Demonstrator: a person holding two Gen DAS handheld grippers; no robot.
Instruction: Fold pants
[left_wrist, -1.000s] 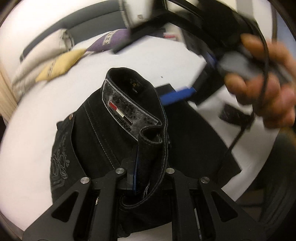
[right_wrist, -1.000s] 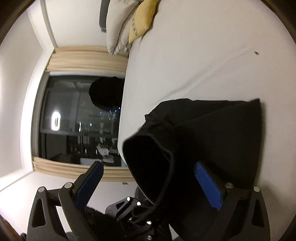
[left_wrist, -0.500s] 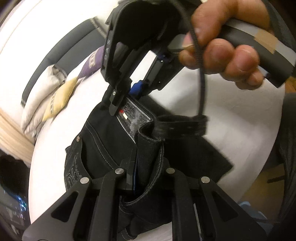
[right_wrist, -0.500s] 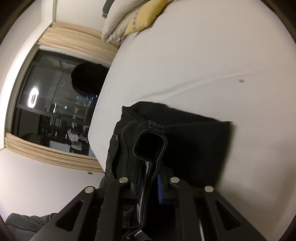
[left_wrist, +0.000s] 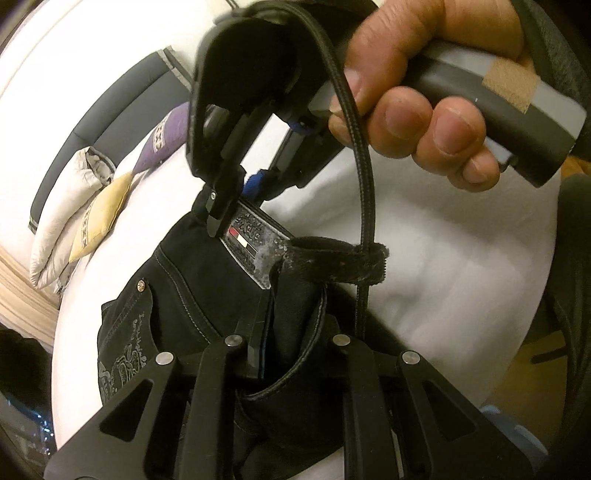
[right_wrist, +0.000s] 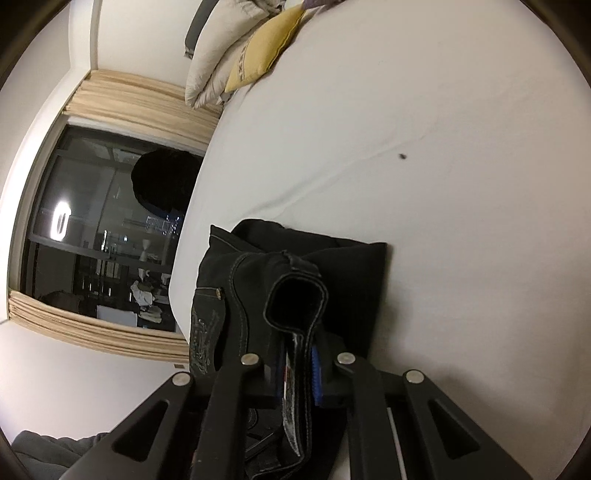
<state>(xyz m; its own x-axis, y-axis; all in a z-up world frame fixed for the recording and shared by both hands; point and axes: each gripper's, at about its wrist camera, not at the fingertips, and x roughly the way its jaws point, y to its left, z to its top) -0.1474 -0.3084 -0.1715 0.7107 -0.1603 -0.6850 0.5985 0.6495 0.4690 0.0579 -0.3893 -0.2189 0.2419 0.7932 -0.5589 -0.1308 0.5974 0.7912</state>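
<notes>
Black jeans (left_wrist: 192, 306) with grey stitching and a leather waist patch (left_wrist: 255, 240) hang folded above the white bed (left_wrist: 461, 258). My left gripper (left_wrist: 284, 354) is shut on the waistband at the near end. The right gripper (left_wrist: 236, 206), held by a hand (left_wrist: 413, 122), is shut on the waistband by the patch. In the right wrist view the right gripper (right_wrist: 299, 373) pinches the waistband (right_wrist: 295, 295), and the folded jeans (right_wrist: 347, 280) hang down onto the sheet (right_wrist: 443, 147).
Pillows lie at the head of the bed: white (left_wrist: 62, 206), yellow (left_wrist: 99, 218) and purple (left_wrist: 162, 136), against a grey headboard (left_wrist: 110, 107). A dark window (right_wrist: 99, 236) with beige curtains (right_wrist: 140, 99) lies beyond the bed's left edge. A black cable (left_wrist: 364, 162) loops from the right gripper.
The right gripper closed on the waistband next to the patch. Both grippers lifted the waistband higher above the bed.
</notes>
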